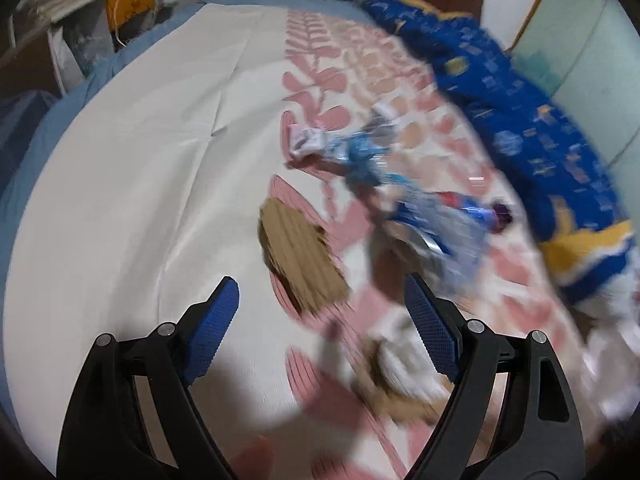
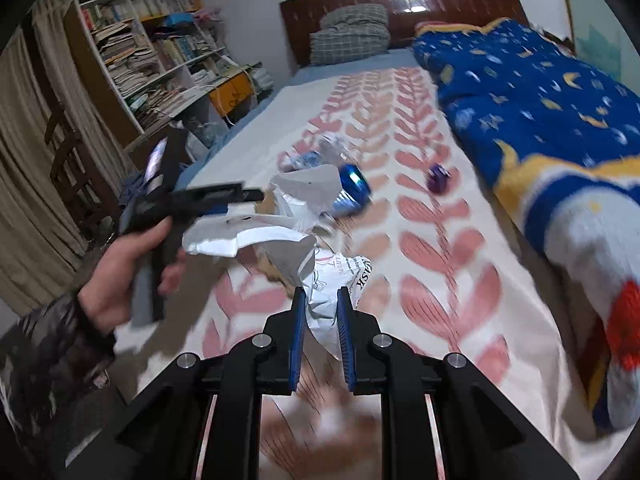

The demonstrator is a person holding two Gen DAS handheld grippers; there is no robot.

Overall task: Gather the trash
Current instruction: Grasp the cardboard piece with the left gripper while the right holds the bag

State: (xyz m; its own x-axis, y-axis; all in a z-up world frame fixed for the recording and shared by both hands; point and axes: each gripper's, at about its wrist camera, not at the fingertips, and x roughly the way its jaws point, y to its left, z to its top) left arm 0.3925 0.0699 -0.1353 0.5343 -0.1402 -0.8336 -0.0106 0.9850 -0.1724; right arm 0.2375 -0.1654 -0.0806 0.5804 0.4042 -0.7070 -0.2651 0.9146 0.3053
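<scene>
Trash lies scattered on the bed sheet (image 1: 140, 152). In the left wrist view a brown cardboard piece (image 1: 298, 258) lies just ahead of my open, empty left gripper (image 1: 320, 292), with blue and white wrappers (image 1: 348, 148), a crushed blue can (image 1: 424, 236) and crumpled paper (image 1: 400, 360) to its right. In the right wrist view my right gripper (image 2: 322, 298) is shut on a white crumpled wrapper (image 2: 332, 280). Beyond it lie torn white paper (image 2: 248, 236), the blue can (image 2: 352, 190) and a small purple object (image 2: 438, 178). The left gripper (image 2: 224, 196) shows at left, hand-held.
A blue star-patterned blanket (image 2: 532, 100) is heaped along the bed's right side. A checked pillow (image 2: 352, 34) lies against the wooden headboard (image 2: 400, 0). A cluttered bookshelf (image 2: 144, 52) and a chair (image 2: 68, 160) stand left of the bed.
</scene>
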